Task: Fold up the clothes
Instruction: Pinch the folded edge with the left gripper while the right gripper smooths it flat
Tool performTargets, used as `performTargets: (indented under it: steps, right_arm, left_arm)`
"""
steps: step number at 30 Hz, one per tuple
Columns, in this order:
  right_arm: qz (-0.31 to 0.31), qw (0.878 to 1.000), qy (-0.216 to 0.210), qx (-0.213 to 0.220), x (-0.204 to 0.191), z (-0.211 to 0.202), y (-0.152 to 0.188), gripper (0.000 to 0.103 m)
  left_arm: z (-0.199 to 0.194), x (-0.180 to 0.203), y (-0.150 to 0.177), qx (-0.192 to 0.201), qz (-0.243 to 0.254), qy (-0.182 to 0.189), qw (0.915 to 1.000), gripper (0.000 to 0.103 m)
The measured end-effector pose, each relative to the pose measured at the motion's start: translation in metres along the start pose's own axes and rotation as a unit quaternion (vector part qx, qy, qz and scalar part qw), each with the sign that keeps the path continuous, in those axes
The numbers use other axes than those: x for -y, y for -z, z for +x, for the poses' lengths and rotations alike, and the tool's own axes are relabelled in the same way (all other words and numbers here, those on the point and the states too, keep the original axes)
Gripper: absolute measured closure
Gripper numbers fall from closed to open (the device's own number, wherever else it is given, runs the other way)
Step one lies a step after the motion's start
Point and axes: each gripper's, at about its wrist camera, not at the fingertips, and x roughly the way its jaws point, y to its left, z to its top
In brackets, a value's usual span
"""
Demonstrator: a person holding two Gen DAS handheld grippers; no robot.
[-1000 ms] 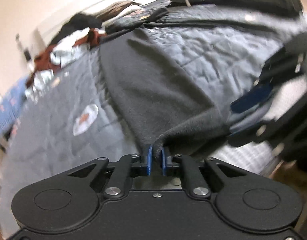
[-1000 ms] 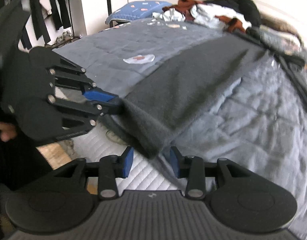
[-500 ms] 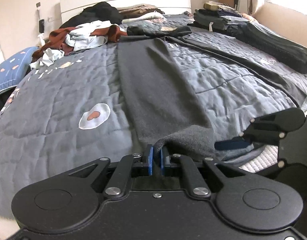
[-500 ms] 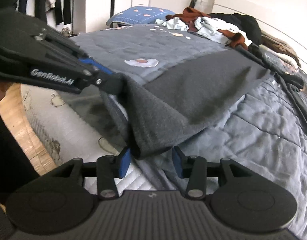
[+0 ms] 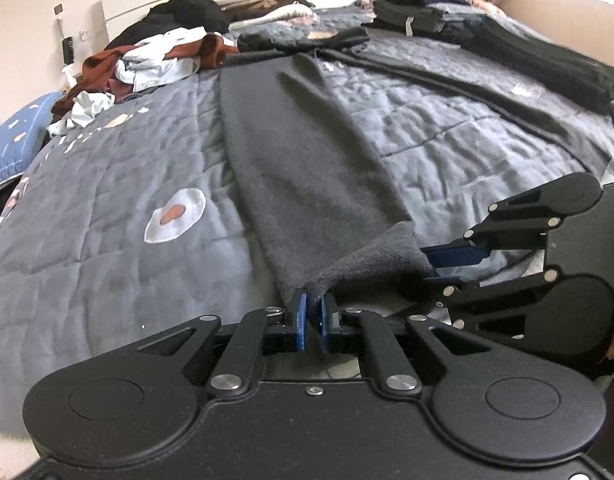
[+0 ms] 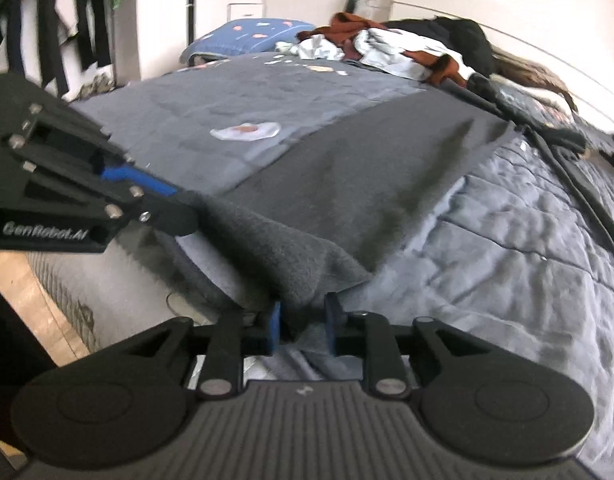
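At the foot of the bed (image 5: pixel 107 240) the left gripper (image 5: pixel 312 320) was clenched on the near left corner of the dark grey fleece garment (image 5: pixel 303 168), its blue pads pinched tight on the hem. The garment lay in a long strip up the middle of the grey quilt toward a heap of loose clothes (image 5: pixel 155 60) by the headboard — its near edge lifted between the two tools. To the right, the right gripper (image 6: pixel 303 320) had just been closing on the other near corner — fleece sat bunched between its pads and seemed caught there.
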Motion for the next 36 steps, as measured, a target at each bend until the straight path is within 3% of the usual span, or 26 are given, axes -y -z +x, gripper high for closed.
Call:
performTargets:
  steps: [2,5,7,12,19,24,30,33,36]
  right_arm:
    - [-0.006,1.0,-0.009,0.0,-0.001,0.001,0.001,0.082]
    - [0.016,1.0,-0.019,-0.005,0.003,-0.001,0.001,0.094]
    - [0.035,0.999,-0.025,-0.01,0.007,-0.003,0.0,0.095]
    - [0.071,0.996,-0.049,-0.021,0.014,-0.014,-0.004,0.096]
    - [0.155,0.982,-0.103,-0.04,0.036,-0.052,-0.018,0.099]
    - [0.164,0.97,-0.174,-0.041,0.036,-0.085,-0.029,0.103]
    - [0.098,0.988,-0.115,-0.019,0.027,-0.089,-0.031,0.102]
    - [0.064,0.993,-0.095,-0.01,0.027,-0.079,-0.026,0.099]
    - [0.099,0.989,-0.103,-0.023,0.039,-0.061,-0.021,0.099]
  left_arm:
    - [0.006,0.005,0.003,-0.017,0.017,-0.009,0.9997,0.094]
    - [0.015,0.014,0.008,-0.038,0.051,-0.013,0.9979,0.093]
    - [0.018,0.018,0.01,-0.041,0.067,-0.017,0.9968,0.093]
    - [0.014,0.011,0.011,-0.05,0.038,0.016,0.9979,0.095]
    - [-0.031,0.002,-0.001,-0.055,0.017,0.066,0.9962,0.1]
    - [-0.072,-0.006,-0.017,-0.038,0.019,0.082,0.9957,0.103]
    - [-0.069,-0.003,-0.019,-0.029,0.046,0.038,0.9978,0.102]
    - [-0.055,0.006,-0.01,-0.035,0.077,0.03,0.996,0.093]
    - [-0.035,-0.001,-0.005,-0.059,0.035,0.04,0.9969,0.086]
